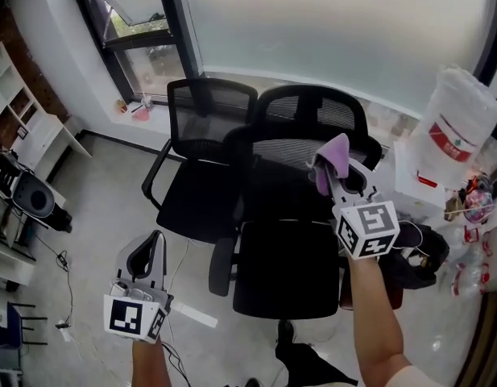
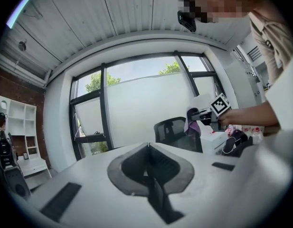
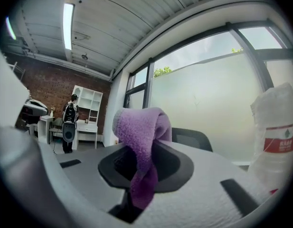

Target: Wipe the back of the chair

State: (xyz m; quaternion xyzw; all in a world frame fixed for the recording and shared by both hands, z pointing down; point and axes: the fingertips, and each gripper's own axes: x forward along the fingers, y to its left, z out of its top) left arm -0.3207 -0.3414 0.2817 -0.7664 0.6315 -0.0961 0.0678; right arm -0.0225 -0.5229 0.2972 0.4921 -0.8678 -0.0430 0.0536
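Tight quarters at the chair [image 1: 300, 147]: a second chair [image 1: 201, 135] crowds its back from the left, while a water bottle [image 1: 461, 123] and white box [image 1: 416, 180] hem in the right, just beside my right gripper [image 1: 329, 170] and its purple cloth [image 1: 335, 150]. Bare floor [image 1: 103, 208] lies open round my left gripper [image 1: 148, 258]

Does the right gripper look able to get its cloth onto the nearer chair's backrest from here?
Probably yes. The right gripper, shut on the purple cloth, is close beside the mesh backrest of the nearer chair, and nothing I can see stands between them.
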